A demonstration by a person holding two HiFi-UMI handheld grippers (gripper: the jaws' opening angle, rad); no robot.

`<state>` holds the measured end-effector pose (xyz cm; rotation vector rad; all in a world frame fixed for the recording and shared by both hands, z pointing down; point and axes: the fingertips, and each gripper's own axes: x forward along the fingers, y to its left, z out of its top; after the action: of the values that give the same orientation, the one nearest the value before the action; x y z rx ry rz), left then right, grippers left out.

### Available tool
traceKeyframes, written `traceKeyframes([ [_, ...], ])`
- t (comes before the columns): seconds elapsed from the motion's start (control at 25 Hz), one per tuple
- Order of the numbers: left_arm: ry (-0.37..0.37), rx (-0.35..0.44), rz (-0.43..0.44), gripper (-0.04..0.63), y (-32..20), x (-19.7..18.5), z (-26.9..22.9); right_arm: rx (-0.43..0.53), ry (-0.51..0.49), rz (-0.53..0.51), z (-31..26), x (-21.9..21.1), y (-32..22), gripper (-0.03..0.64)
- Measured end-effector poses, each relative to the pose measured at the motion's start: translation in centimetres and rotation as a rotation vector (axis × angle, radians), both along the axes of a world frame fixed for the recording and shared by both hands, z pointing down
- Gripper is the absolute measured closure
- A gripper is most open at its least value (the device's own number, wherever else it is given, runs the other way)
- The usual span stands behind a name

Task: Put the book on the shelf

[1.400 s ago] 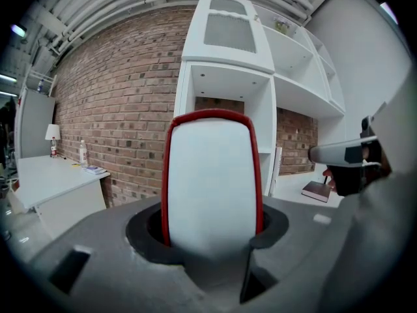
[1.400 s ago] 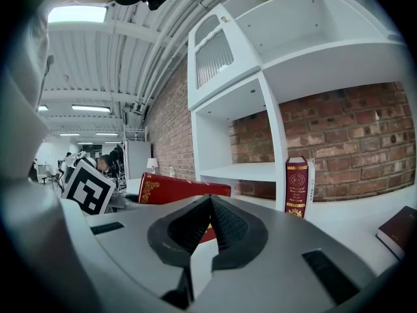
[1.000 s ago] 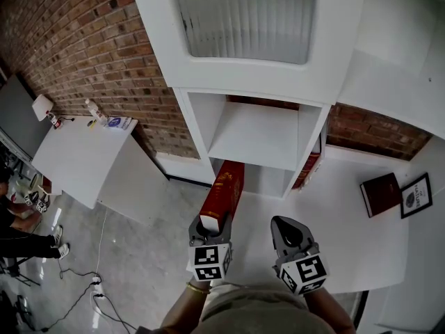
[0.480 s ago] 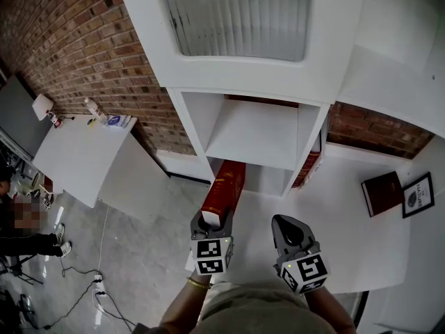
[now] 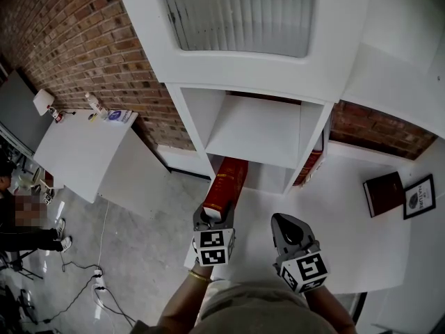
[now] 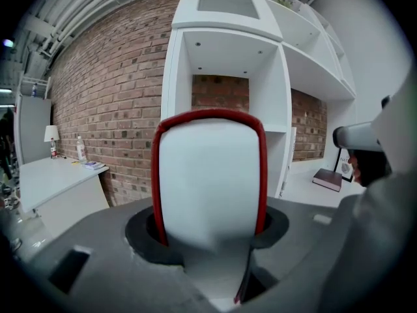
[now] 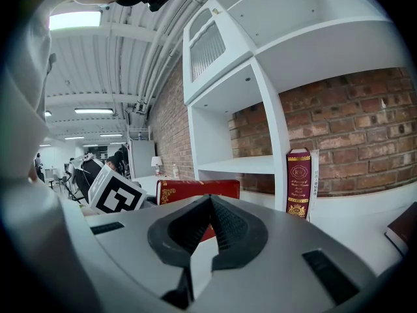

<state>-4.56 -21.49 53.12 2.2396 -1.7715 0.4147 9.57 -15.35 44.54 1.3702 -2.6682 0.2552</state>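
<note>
— What had changed over the last second?

— The left gripper (image 5: pixel 211 219) had slid up the head view toward the shelf (image 5: pixel 311 134), taking the book (image 5: pixel 224 184) with it, so the far end sat a little deeper under the lower opening. The right gripper (image 5: pixel 288 227) had kept its place at lower centre-right.

— How did the book lie?

— Its long axis ran away from the person, from lower centre of the head view up and slightly right. The spine was uppermost, red with gold print. In the left gripper view the pale page block faced the camera end-on, with the red cover arching over it.

— And the grip?

— The left jaws stood partly apart and clamped on the book's near end. The right jaws were closed tip to tip, with nothing between them.

— Was the far end resting on anything?

— I could not tell. It reached the mouth of the lower compartment, above the white tabletop (image 5: pixel 334 235).

— What else was around?

— A second red book (image 5: pixel 310 167) stood upright just beside the shelf's right wall. A dark book (image 5: pixel 382 193) lay flat at the right, next to a framed picture (image 5: pixel 418 195). A brick wall (image 5: pixel 83 47) ran behind. A white desk (image 5: pixel 76 158) at the left carried a bottle (image 5: pixel 95 108), and the floor (image 5: pixel 139 256) below was grey.
</note>
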Motion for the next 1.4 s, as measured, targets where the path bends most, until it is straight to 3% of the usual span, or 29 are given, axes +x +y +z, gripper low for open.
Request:
traceKeyframes([
  [0.56,-0.011,-0.056,-0.004,0.360,-2.4,1.0,2.4,-0.012,-0.009,-0.006,0.5,0.4,-0.2,0.611],
  [1.4,-0.016,-0.047,-0.011,0.360,-5.8,2.0,3.7,-0.022,-0.010,-0.003,0.8,0.5,-0.4,0.611],
])
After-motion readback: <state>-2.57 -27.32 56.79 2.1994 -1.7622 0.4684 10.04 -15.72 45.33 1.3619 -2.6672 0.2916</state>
